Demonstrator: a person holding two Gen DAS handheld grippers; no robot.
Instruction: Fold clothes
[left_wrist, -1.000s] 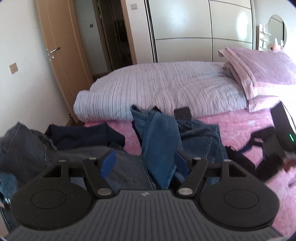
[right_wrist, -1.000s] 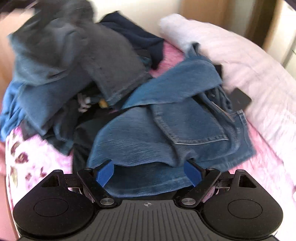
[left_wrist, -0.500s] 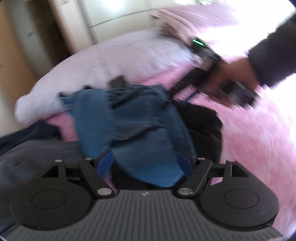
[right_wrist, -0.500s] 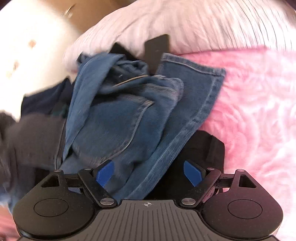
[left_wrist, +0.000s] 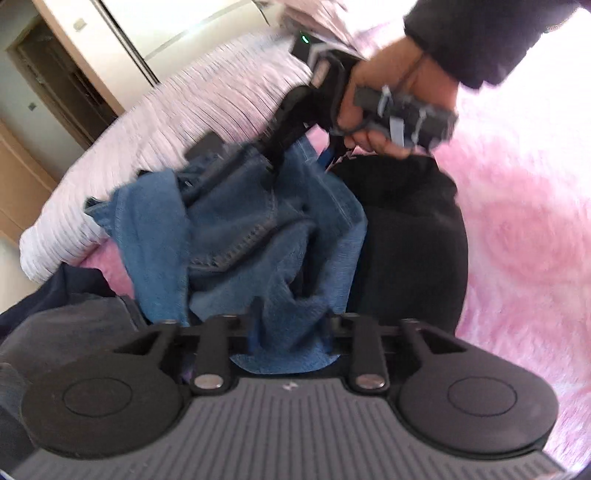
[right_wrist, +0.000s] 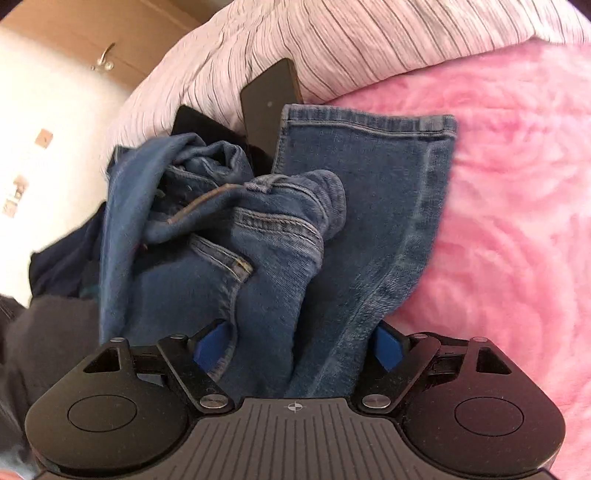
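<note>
A crumpled pair of blue jeans (left_wrist: 240, 229) lies on the pink blanket (left_wrist: 517, 221). My left gripper (left_wrist: 291, 317) is at the jeans' near edge, its jaws closing, with a fold of denim bunched between the fingers and hiding the pads. In the right wrist view the jeans (right_wrist: 280, 236) fill the gap of my right gripper (right_wrist: 297, 345). Its jaws are closing too, and both blue pads touch the denim. A person's hand (left_wrist: 388, 81) holds the right gripper (left_wrist: 299, 155) at the jeans' far edge.
A black garment (left_wrist: 406, 236) lies under the jeans on the right. Dark grey clothes (left_wrist: 74, 325) and a navy garment (right_wrist: 62, 258) are heaped on the left. A striped duvet (right_wrist: 332, 44) lies rolled behind, with a flat black device (right_wrist: 269, 99) against it.
Both grippers have come down onto the blue jeans and rolled. Their jaws, wide open before, have closed onto the denim, one at each end.
</note>
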